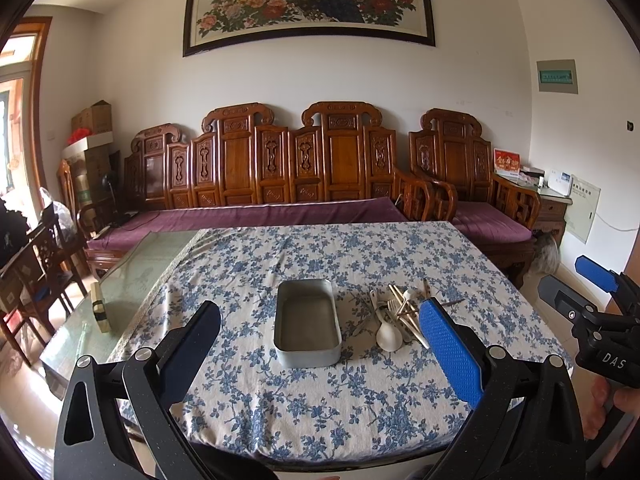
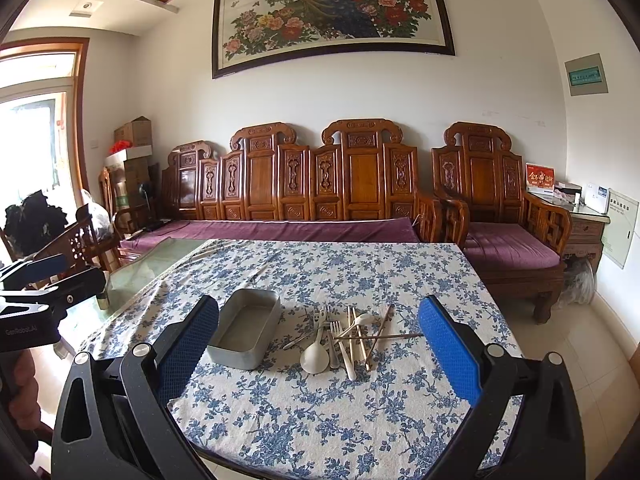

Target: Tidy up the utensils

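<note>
Bright daylight from blown-out left window [image 2: 28, 136], sharp focus, fisheye-bent edges

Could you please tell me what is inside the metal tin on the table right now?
Nothing shows inside the metal tin: both views show a bare grey bottom. The near wall hides only a thin strip of the floor. The utensils lie piled on the tablecloth to its right.

Open cloth lies on the near and far parts of the bench [image 2: 320, 420] — the metal tin [image 2: 246, 334] stands mid-left, the utensil heap [image 2: 348, 340] just right of it.
</note>
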Action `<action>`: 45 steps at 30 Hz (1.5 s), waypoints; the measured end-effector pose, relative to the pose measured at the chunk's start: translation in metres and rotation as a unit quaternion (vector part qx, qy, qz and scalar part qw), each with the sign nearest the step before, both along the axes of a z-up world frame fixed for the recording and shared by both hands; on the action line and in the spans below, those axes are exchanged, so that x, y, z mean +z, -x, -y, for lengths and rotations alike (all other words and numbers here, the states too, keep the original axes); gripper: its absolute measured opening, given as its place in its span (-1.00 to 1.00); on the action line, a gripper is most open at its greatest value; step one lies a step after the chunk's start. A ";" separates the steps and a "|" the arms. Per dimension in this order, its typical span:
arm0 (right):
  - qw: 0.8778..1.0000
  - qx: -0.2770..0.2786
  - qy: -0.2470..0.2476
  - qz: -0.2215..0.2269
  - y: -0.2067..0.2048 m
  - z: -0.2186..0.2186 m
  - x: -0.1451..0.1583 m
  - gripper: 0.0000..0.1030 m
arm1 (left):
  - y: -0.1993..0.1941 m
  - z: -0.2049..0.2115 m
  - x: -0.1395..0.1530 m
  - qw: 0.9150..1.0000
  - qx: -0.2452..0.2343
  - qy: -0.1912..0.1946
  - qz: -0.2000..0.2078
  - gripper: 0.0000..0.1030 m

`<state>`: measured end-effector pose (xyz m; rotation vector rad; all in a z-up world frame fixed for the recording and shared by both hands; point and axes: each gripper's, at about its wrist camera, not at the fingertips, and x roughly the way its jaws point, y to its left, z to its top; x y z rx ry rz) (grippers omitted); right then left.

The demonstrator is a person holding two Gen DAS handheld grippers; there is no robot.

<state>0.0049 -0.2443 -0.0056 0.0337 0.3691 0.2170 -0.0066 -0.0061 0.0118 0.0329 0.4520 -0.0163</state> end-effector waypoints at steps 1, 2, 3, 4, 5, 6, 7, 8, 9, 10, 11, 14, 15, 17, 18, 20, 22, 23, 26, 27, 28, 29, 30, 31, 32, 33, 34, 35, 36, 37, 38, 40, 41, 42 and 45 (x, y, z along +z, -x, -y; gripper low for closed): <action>1.000 0.000 0.000 0.000 0.001 0.000 -0.001 0.95 | 0.000 0.000 0.000 1.000 0.000 0.000 0.000 0.87; 1.000 0.000 0.000 0.000 0.001 0.001 -0.002 0.95 | 0.000 0.000 0.000 1.000 0.000 0.000 0.000 0.87; 1.000 0.000 0.000 0.000 0.001 0.000 -0.001 0.95 | 0.000 0.000 0.000 1.000 0.000 0.000 0.000 0.87; 1.000 0.000 0.000 0.000 0.001 0.000 -0.001 0.95 | 0.000 0.000 0.000 1.000 0.000 0.000 0.000 0.87; 1.000 0.000 0.000 0.000 0.001 0.001 -0.002 0.95 | 0.000 0.000 0.000 1.000 0.000 0.000 0.000 0.87; 1.000 0.000 0.000 0.000 0.001 0.000 -0.001 0.95 | 0.000 0.000 0.000 1.000 0.000 0.000 0.000 0.87; 1.000 0.000 0.000 0.000 0.001 0.001 -0.002 0.95 | 0.000 0.000 0.000 1.000 0.000 0.000 0.001 0.87; 1.000 0.001 0.000 0.000 0.001 0.002 -0.002 0.95 | 0.000 0.000 0.000 1.000 0.000 0.000 0.000 0.87; 1.000 0.001 -0.001 0.000 0.001 0.001 -0.002 0.95 | 0.000 0.000 0.000 1.000 0.000 0.000 0.000 0.87; 1.000 0.000 0.000 0.000 0.001 0.001 -0.002 0.95 | 0.000 0.000 0.000 1.000 0.000 0.000 0.000 0.87; 1.000 0.000 0.000 0.000 0.001 0.001 -0.002 0.95 | 0.000 0.000 0.000 1.000 0.000 0.000 0.000 0.87; 1.000 0.000 -0.001 0.000 0.001 0.002 -0.002 0.95 | 0.001 0.000 -0.001 1.000 0.000 -0.001 0.001 0.87; 1.000 0.000 -0.001 0.000 0.001 0.002 -0.002 0.95 | 0.001 0.000 -0.001 1.000 0.000 -0.001 0.001 0.87; 1.000 0.000 -0.001 0.000 0.001 0.002 -0.002 0.95 | 0.001 0.000 -0.001 1.000 0.000 -0.001 0.001 0.87; 1.000 0.001 -0.001 0.000 0.001 0.002 -0.002 0.95 | 0.001 0.000 -0.001 1.000 0.000 -0.001 0.001 0.87; 1.000 0.001 -0.001 0.000 0.001 0.002 -0.002 0.95 | 0.002 0.000 -0.001 1.000 0.000 -0.001 0.000 0.87; 1.000 0.000 -0.001 0.000 0.001 0.002 -0.002 0.95 | 0.002 0.000 -0.001 1.000 0.000 -0.001 0.001 0.87; 1.000 0.000 -0.001 -0.001 0.001 0.002 -0.002 0.95 | 0.002 -0.001 -0.001 1.000 0.000 -0.001 0.001 0.87; 1.000 0.000 -0.001 -0.001 0.001 0.002 -0.003 0.95 | 0.002 0.000 -0.003 1.000 0.000 0.000 0.001 0.87; 1.000 0.001 0.000 -0.001 0.001 0.002 -0.003 0.95 | 0.002 -0.001 -0.004 1.000 0.000 -0.001 -0.001 0.87; 1.000 0.000 0.000 -0.002 0.000 0.003 -0.006 0.95 | 0.001 -0.001 -0.006 1.000 0.000 -0.001 -0.003 0.87; 1.000 0.000 0.000 -0.003 -0.001 0.003 -0.007 0.95 | -0.001 -0.001 -0.008 1.000 -0.001 -0.002 -0.006 0.87; 1.000 0.001 0.000 -0.005 -0.002 0.004 -0.008 0.95 | -0.003 -0.001 -0.010 1.000 -0.001 -0.002 -0.008 0.87; 1.000 0.002 0.000 -0.006 -0.003 0.004 -0.009 0.95 | -0.006 -0.002 -0.013 1.000 -0.002 0.000 -0.014 0.87; 1.000 0.002 0.000 -0.009 -0.005 0.005 -0.010 0.95 | -0.010 -0.002 -0.017 1.000 -0.005 0.001 -0.020 0.87; 1.000 0.002 0.001 -0.012 -0.008 0.005 -0.012 0.95 | -0.014 -0.001 -0.018 1.000 -0.006 0.000 -0.024 0.87; 1.000 0.003 0.001 -0.016 -0.012 0.006 -0.014 0.95 | -0.019 -0.001 -0.022 1.000 -0.006 -0.001 -0.029 0.87; 1.000 0.003 0.002 -0.019 -0.015 0.006 -0.016 0.95 | -0.024 -0.001 -0.026 0.999 -0.007 -0.002 -0.033 0.87; 1.000 0.002 0.003 -0.022 -0.019 0.007 -0.019 0.95 | -0.030 -0.001 -0.031 0.999 -0.012 0.000 -0.041 0.87; 1.000 0.003 0.003 -0.025 -0.022 0.008 -0.022 0.95 | -0.037 -0.001 -0.036 0.999 -0.016 0.002 -0.049 0.87; 1.000 0.003 0.004 -0.028 -0.026 0.009 -0.025 0.95 | -0.043 -0.001 -0.040 0.998 -0.019 0.003 -0.056 0.87; 0.999 0.003 0.006 -0.038 -0.037 0.010 -0.033 0.95 | -0.052 0.001 -0.047 0.997 -0.024 0.002 -0.067 0.87; 0.999 0.004 0.005 -0.041 -0.043 0.011 -0.037 0.95 | -0.059 0.002 -0.052 0.997 -0.026 0.001 -0.074 0.87; 0.999 0.005 0.004 -0.046 -0.049 0.012 -0.041 0.95 | -0.065 0.003 -0.056 0.996 -0.029 0.001 -0.080 0.87; 0.998 0.007 0.006 -0.059 -0.068 0.015 -0.052 0.92 | -0.084 0.006 -0.064 0.995 -0.038 0.002 -0.097 0.87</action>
